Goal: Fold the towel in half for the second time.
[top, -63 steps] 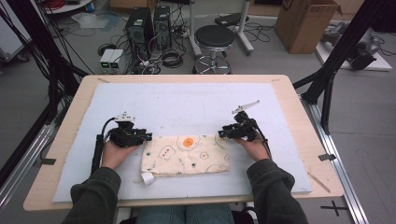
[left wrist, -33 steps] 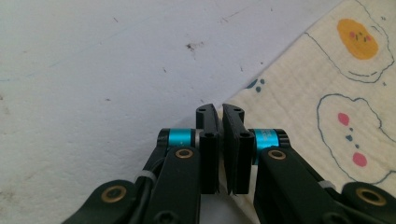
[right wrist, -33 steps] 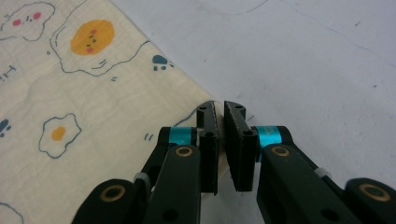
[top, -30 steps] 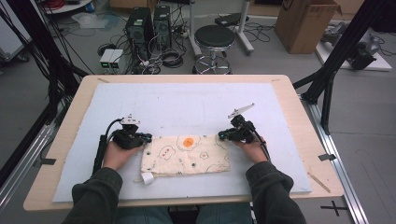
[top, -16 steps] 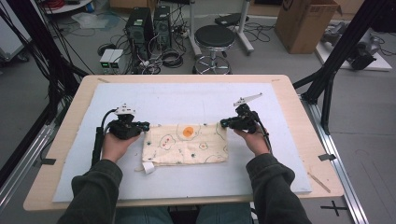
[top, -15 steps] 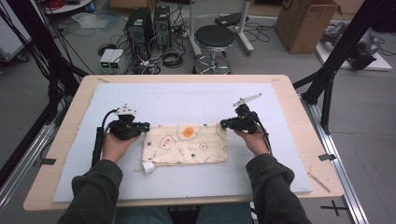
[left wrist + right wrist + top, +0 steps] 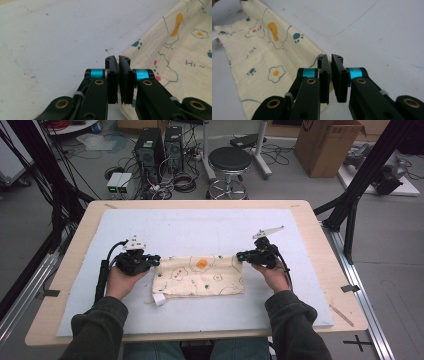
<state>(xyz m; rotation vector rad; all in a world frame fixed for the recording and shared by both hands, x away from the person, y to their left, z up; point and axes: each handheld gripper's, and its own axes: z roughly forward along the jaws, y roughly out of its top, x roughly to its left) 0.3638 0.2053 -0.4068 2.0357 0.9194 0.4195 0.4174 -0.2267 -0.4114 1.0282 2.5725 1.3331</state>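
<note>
cream printed cloth (image 7: 200, 276) lies flat on the pale blue mat (image 7: 210, 230), near the table's 6 o'clock edge. left gripper (image 7: 154, 261) clamps the cloth's corner at 9 o'clock, jaws pressed together on its edge. right gripper (image 7: 241, 255) clamps the far corner at 3 o'clock, jaws likewise together. wooden table (image 7: 320, 235) rims the mat.

one cloth (image 7: 200, 276), two claws, one table (image 7: 320, 240)
</note>
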